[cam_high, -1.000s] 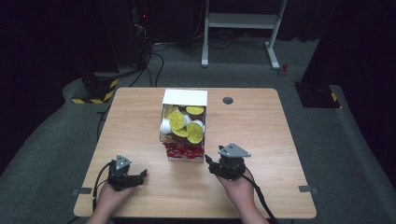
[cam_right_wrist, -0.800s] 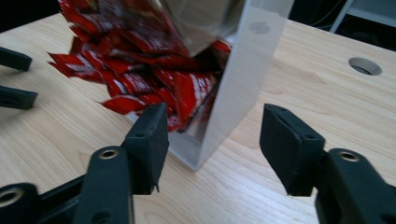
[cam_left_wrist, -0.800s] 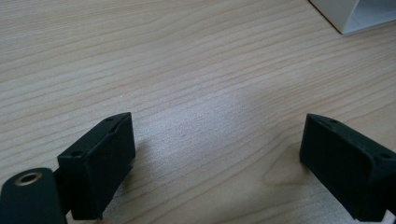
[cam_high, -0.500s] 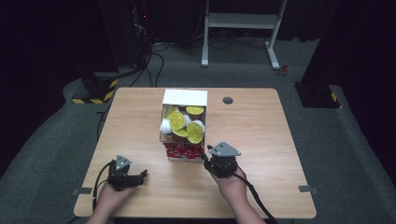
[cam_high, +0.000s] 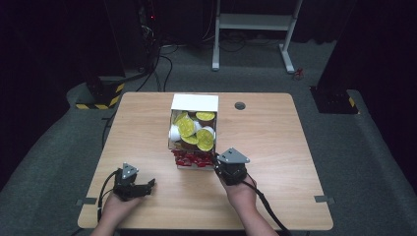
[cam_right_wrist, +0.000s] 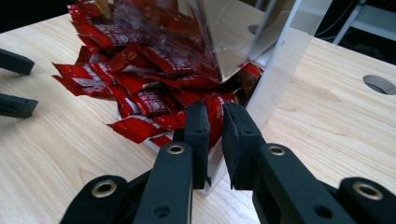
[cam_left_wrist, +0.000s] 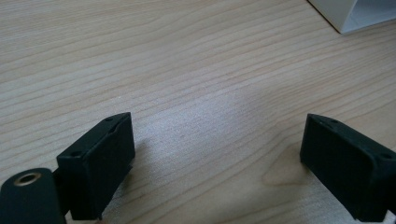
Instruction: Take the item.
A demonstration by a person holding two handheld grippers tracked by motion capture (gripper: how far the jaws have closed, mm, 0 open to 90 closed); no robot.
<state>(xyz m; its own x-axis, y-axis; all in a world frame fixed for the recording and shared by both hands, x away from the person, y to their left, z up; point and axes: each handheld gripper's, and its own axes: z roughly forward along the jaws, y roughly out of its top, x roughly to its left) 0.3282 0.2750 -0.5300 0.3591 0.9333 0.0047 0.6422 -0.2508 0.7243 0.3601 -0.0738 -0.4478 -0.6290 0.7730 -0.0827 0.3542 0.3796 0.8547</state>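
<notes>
A clear box [cam_high: 194, 102] with a white back stands mid-table, holding yellow-lidded pods [cam_high: 189, 127] and, in its near compartment, red sauce packets [cam_high: 189, 158]. My right gripper [cam_high: 216, 160] is at the box's near right corner. In the right gripper view its jaws have just been closing and stand nearly together at the clear front wall [cam_right_wrist: 275, 88], my right gripper [cam_right_wrist: 215, 121] pinching a red packet [cam_right_wrist: 215, 116] from the heap of red sauce packets [cam_right_wrist: 140, 70]. My left gripper [cam_high: 150, 184] rests on the table at the near left. My left gripper [cam_left_wrist: 217, 149] is open over bare wood.
A round cable hole [cam_high: 240, 105] lies in the tabletop right of the box's back, cable hole [cam_right_wrist: 379, 84]. The left gripper's black jaws [cam_right_wrist: 14, 84] show far left in the right gripper view. A white box corner [cam_left_wrist: 355, 14] sits beyond the left jaws.
The right gripper has slid left and forward to the box's near right corner, and its jaws have closed onto a red packet. The left gripper has stayed put.
</notes>
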